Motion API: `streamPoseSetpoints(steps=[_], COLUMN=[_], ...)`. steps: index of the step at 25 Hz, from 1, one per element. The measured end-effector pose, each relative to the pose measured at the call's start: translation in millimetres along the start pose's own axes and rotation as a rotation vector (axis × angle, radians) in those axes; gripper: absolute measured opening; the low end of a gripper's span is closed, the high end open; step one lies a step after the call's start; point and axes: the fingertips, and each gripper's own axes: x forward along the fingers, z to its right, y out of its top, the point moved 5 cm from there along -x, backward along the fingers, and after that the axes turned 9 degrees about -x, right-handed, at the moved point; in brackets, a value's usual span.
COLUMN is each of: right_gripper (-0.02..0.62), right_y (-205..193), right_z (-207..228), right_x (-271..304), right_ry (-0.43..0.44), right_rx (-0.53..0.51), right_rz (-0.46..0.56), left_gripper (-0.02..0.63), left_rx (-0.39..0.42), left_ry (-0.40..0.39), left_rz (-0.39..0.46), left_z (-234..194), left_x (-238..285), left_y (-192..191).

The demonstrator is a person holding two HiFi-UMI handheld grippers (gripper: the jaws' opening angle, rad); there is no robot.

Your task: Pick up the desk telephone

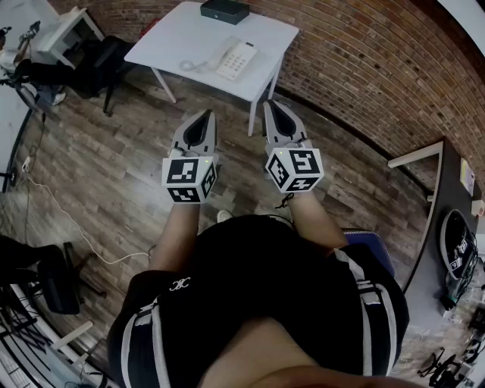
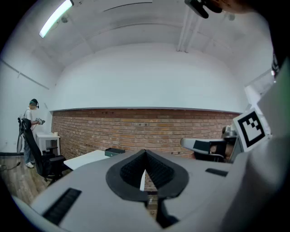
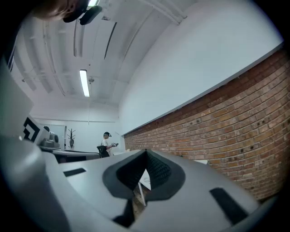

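The white desk telephone (image 1: 233, 59) lies on a white table (image 1: 182, 34) ahead of me, its handset on the cradle and a coiled cord trailing left. My left gripper (image 1: 205, 115) and right gripper (image 1: 270, 105) are held side by side at waist height, short of the table, pointing toward it. Both are shut with nothing between the jaws. In the left gripper view the left gripper (image 2: 145, 153) shows closed jaws with the table (image 2: 88, 158) beyond. The right gripper (image 3: 146, 154) also shows closed jaws.
A black box (image 1: 224, 10) sits at the table's far edge against the brick wall (image 1: 364, 61). A black office chair (image 1: 98, 61) stands left of the table. Cables run across the wooden floor (image 1: 68, 220). A dark desk (image 1: 447, 220) is at right. A person (image 2: 31, 131) stands far left.
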Motion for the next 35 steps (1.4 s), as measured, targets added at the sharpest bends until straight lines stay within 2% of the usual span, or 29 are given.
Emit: streamPoseSetpoints(steps=[10,18,28,35], right_gripper=[-0.002,-0.002,-0.002,-0.002], right_y=[-5.1,-8.8,-11.4,-21.9], right_z=[-1.1,-27.8,-69.8,-65.3], right_x=[-1.2,14.4,26.9,33.3], right_ry=[0.014,0.026,0.002,-0.016], right_rx=[0.041,0.029,0.022,0.009], right_rz=[-0.025,-0.040,-0.024,-0.043], left_gripper=[0.002,0.002,0.002,0.002], left_rx=[-0.004,-0.012,-0.024,-0.033], left_ry=[-0.008,-0.020,-0.062,-0.071], left_rz=[-0.020,-0.024,-0.027,-0.038], left_z=[1.5,-24.9,-66.8,-79.4], left_x=[-0.6,-6.6,-21.0,-12.9], left_y=[-4.3,-1.3,-5.5,-12.5])
